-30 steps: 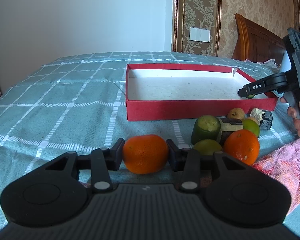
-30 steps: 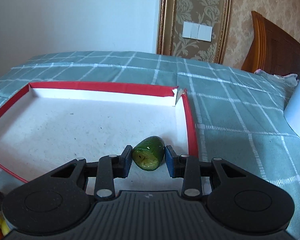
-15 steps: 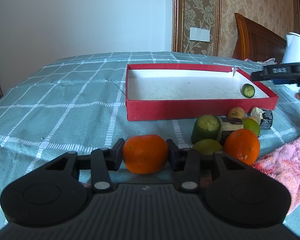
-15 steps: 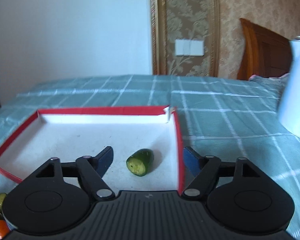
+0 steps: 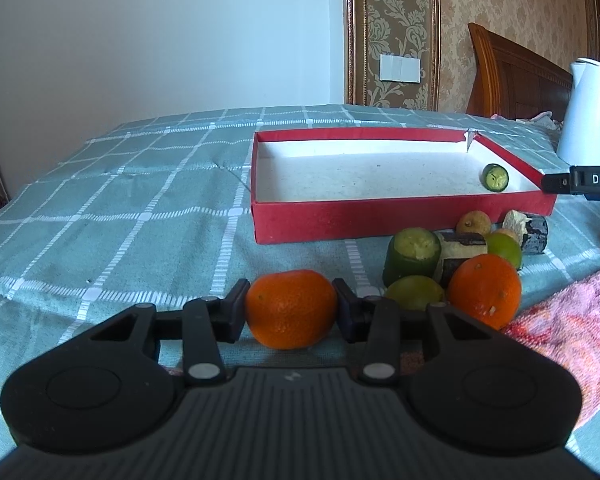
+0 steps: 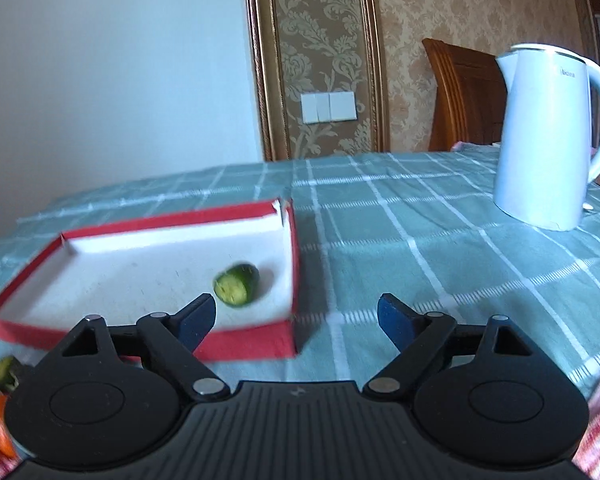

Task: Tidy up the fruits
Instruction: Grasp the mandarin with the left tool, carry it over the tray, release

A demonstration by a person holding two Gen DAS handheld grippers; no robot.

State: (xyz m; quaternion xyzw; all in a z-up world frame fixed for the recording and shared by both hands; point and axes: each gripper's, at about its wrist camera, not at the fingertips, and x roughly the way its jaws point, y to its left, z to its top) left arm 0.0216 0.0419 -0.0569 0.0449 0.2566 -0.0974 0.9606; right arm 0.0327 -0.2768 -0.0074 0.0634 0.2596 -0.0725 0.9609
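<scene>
My left gripper [image 5: 291,309] is clamped on an orange [image 5: 291,309], one pad against each side of it, so the fruit sits dead centre between my jaws. The red box [image 5: 400,222] lies ahead of those jaws and a little to their right, its long axis running crosswise to my fingers, with its near wall facing me. That is the relation the coming move turns on, I judge: the orange has to go forward and up over that near wall.

My right gripper [image 6: 296,316] has its jaws spread wide and holds nothing. It hangs near the box's right-hand near corner, and the cucumber piece [image 6: 236,285] lies inside the box just ahead of my right gripper's left finger, cut face toward me (this view is smeared, so its exact tilt is unclear). The right gripper is nearer the box, but the left one has the fruit.

Count: one orange in my jaws, one second orange [image 5: 484,291] to their right on the cloth, one cucumber piece in the box, and a small heap [image 5: 452,256] of perhaps six other pieces beside that orange. One white kettle [image 6: 548,136] stands far right.
</scene>
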